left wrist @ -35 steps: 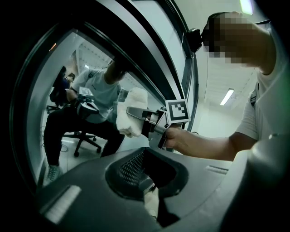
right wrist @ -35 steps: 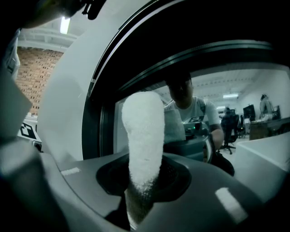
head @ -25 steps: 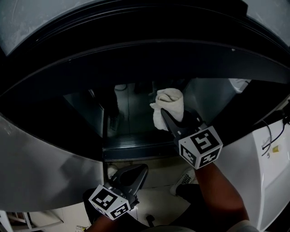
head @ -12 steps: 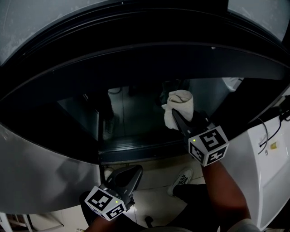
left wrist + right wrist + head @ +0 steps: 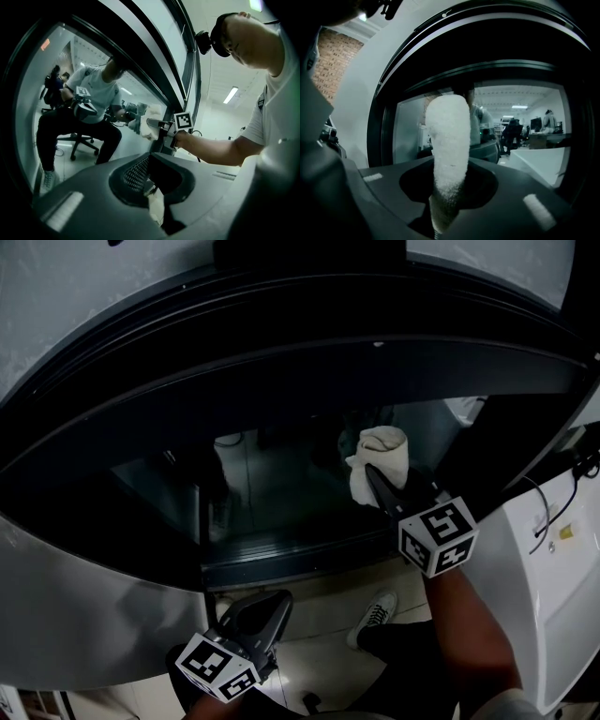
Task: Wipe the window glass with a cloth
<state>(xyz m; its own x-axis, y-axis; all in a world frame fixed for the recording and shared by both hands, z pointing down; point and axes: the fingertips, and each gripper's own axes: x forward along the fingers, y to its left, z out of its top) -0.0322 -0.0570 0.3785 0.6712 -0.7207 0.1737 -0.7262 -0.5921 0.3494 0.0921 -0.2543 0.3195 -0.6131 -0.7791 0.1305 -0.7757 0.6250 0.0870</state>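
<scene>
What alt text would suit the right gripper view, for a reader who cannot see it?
The right gripper, its tongs closed on a white cloth, holds the cloth upright in front of the window glass in its dark frame. A bright office with desks and people shows in the glass.

Right gripper (image 5: 443, 211) has its jaws closed on a white cloth (image 5: 447, 140) - a rolled, nubbly wad that stands straight up out of the notch between them, its lower end in shadow. Behind it is the window glass (image 5: 520, 126), dark at the edges, with a bright office in it: desks, monitors, ceiling lights and a seated person far right. I cannot tell whether the cloth touches the glass. A thick black frame (image 5: 487, 47) arches over the pane - pale wall beyond it on the left. Brick wall (image 5: 333, 65) sits in the upper left corner.
</scene>
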